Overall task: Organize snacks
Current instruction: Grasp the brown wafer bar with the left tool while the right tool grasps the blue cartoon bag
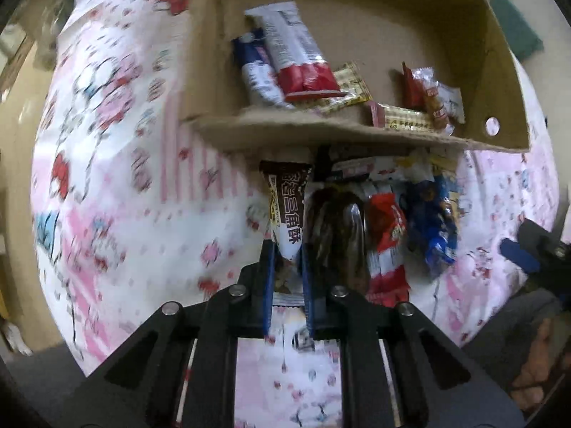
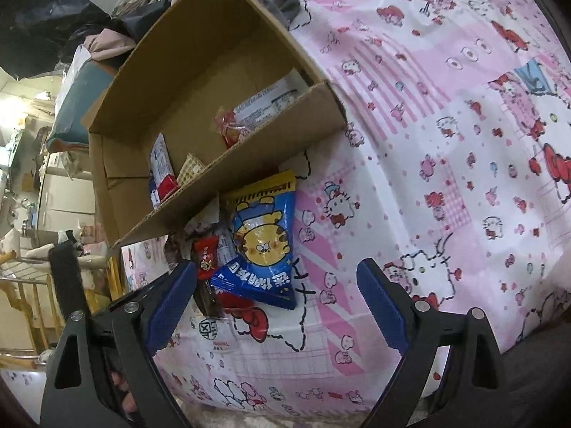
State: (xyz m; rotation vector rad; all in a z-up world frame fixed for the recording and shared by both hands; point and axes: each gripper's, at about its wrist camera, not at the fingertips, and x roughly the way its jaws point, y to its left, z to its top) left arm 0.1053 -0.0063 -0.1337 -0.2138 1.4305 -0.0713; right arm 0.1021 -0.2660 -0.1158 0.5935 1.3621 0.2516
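Right now the left gripper (image 1: 288, 278) has its jaws clamped on a brown-and-white wrapped wafer snack (image 1: 287, 210), just in front of the open brown cardboard box (image 1: 506, 82). Meanwhile the right gripper (image 2: 276, 306) hovers with jaws wide apart near a blue bear-print snack bag (image 2: 262, 246) on the pink cartoon-print tablecloth (image 2: 446, 142).

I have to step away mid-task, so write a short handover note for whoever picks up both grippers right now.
Left gripper: shut on the brown-and-white snack packet, just outside the cardboard box.
Right gripper: jaws wide open, holding nothing, hovering near the pile.
Done: several packets already lie inside the box, including a grey-and-red one.
Left: drop the held packet in, then move the rest of the pile on the pink tablecloth, such as the blue bear bag and the red packet.
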